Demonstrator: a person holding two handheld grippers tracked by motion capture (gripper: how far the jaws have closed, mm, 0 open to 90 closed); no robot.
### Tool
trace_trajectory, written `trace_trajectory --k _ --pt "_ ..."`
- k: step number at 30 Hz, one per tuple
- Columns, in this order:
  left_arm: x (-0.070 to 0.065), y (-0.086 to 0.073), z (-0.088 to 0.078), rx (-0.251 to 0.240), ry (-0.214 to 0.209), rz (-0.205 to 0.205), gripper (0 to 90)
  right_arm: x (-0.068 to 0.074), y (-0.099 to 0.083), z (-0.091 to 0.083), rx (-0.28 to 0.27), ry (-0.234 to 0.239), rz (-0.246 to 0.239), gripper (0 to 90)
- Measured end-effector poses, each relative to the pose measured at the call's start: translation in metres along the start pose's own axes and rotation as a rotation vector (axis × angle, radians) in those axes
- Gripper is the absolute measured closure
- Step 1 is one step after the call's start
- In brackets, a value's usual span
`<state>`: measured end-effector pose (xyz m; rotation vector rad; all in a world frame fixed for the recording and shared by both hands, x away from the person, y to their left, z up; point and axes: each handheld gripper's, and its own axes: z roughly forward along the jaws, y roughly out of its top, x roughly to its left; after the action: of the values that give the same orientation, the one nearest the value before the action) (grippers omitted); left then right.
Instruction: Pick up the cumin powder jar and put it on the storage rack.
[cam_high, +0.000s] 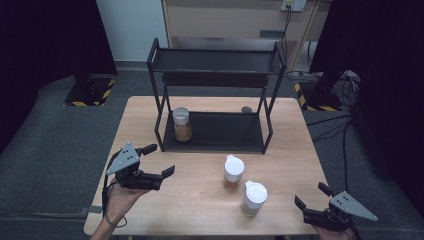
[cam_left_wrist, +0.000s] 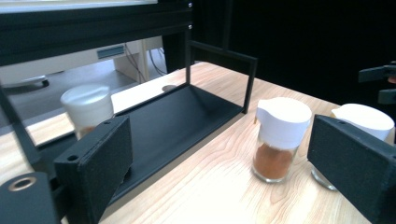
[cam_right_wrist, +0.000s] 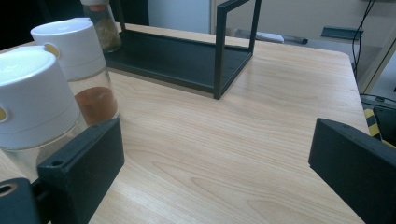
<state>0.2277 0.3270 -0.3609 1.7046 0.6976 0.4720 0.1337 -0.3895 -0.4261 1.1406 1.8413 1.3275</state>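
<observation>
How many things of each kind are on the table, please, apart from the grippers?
Jars with white caps, standing on the table: 2
Jar on the rack's bottom shelf: 1
Black rack: 1
Total: 4

No text, label, brand or number can be read anywhere. The white-capped glass spice jars (cam_high: 233, 173) carry no legible print. The yellow-and-black hazard stripes (cam_high: 90, 103) on the floor are the sole marking.

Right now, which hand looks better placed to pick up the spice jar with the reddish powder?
Probably the left. The left gripper is open, and in its view the reddish spice jar stands between its jaws. From the right gripper, the pale jar stands in front.
</observation>
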Motion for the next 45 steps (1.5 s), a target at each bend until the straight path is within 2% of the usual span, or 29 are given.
trace_trajectory --k 7,9,12,16,19,24,26,28,32,36,45 --pt "-0.007 -0.025 -0.014 -0.027 0.034 0.002 6.1 0.000 0.000 0.000 0.002 -0.002 0.000 3.8" --pt "-0.008 -0.033 -0.018 -0.040 0.034 -0.008 5.9 0.000 0.000 0.000 0.003 -0.002 0.000 3.7" --pt "-0.011 -0.044 -0.023 -0.042 0.045 0.005 5.9 0.000 0.000 0.000 0.002 -0.002 0.000 3.8" --pt "-0.012 -0.059 -0.029 -0.058 0.045 -0.010 5.9 0.000 0.000 0.000 0.002 -0.002 0.000 3.7" --pt "-0.013 -0.067 -0.030 -0.058 0.057 0.006 5.8 0.000 0.000 0.000 0.003 -0.002 -0.002 3.8" --pt "-0.013 -0.082 -0.029 -0.051 0.067 -0.026 5.9 0.000 0.000 0.001 0.003 -0.003 -0.001 3.7" --pt "-0.012 -0.086 -0.028 -0.041 0.065 -0.030 5.9 0.000 0.000 0.001 0.004 -0.004 -0.003 3.7" --pt "-0.013 -0.088 -0.028 -0.028 0.070 -0.014 5.9 0.000 0.000 0.001 0.004 -0.003 -0.003 3.7" --pt "-0.008 -0.097 -0.028 -0.031 0.057 -0.015 5.9 0.000 0.000 0.000 0.001 -0.002 -0.001 3.8" --pt "-0.006 -0.103 -0.028 -0.017 0.067 -0.026 5.7 0.000 0.000 0.000 0.001 0.002 -0.005 3.7" --pt "0.000 -0.110 -0.034 -0.033 0.092 -0.063 4.3 -0.001 0.000 0.001 -0.001 0.011 -0.006 3.7"
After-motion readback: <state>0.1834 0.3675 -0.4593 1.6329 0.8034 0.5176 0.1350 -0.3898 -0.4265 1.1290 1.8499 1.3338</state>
